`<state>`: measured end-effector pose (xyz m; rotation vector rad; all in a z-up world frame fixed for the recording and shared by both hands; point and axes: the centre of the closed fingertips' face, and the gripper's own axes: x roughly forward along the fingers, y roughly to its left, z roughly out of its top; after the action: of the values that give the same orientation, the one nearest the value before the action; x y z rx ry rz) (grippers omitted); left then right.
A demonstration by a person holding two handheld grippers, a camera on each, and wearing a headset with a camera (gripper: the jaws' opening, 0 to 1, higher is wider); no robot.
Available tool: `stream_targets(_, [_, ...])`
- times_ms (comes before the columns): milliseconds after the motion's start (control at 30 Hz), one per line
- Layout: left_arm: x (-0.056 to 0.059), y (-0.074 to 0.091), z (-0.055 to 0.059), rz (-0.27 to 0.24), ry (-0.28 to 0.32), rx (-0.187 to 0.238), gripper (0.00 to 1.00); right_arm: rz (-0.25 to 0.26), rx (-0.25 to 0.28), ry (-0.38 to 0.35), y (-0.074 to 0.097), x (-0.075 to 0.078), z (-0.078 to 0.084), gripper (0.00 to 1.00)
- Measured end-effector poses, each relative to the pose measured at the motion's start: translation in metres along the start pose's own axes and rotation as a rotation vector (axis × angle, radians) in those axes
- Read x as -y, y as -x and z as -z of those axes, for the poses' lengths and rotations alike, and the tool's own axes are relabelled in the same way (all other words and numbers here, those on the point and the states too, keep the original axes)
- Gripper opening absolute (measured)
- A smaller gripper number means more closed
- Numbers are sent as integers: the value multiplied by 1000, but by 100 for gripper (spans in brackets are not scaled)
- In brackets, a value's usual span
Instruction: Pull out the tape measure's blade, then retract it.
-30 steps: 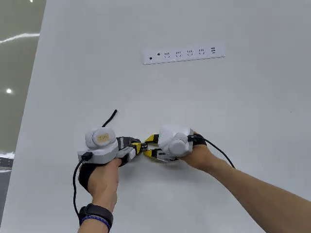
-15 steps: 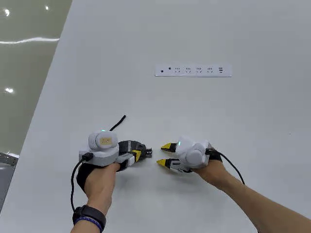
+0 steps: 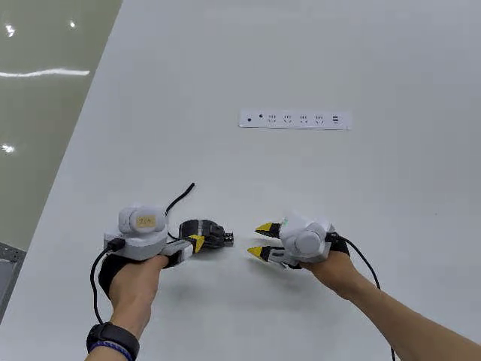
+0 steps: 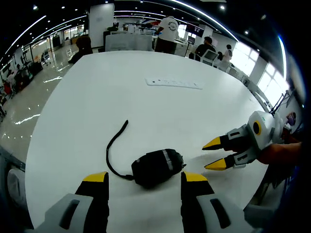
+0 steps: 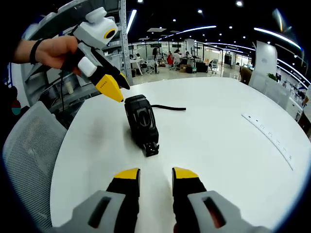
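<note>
A: Two grippers sit nearest you over the white table (image 3: 225, 60). Your left gripper (image 3: 195, 239) (image 4: 145, 177) has its jaws spread wide, gripping nothing.

B: Your right gripper (image 3: 260, 239) (image 5: 155, 174), to its right, aims its yellow tips leftward, jaws parted, empty too.

A: Between them the black tape measure (image 3: 204, 232) (image 4: 156, 166) (image 5: 141, 119) lies on the table, just ahead of your left jaws; I cannot tell if they touch it. It sits apart from your right gripper.

B: Its end hook (image 5: 152, 148) sits at the case mouth, facing right. Its black strap (image 3: 179, 199) (image 4: 114, 145) trails far-left, and farther off lies a white power strip (image 3: 294, 119) (image 4: 174, 83).
</note>
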<state>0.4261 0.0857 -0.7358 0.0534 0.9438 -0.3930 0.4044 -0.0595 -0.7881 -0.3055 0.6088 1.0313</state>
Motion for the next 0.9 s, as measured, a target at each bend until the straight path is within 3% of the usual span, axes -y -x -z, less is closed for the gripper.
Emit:
stream_targets(433, [-10,18,14,28,-36,17,56,73,15,-74,35,6,5,27])
stream_targets(500, [-12,22,15,35,-31,30,56,82,27,-121,41,6,6,28])
stream_targets(700, [-20,30,20,49,-62,43,56,112,31,-152,58,7,10,30])
stream_targets(900, [-19,41,20,91,-103,83,56,138,49,-216,74,5,12,33])
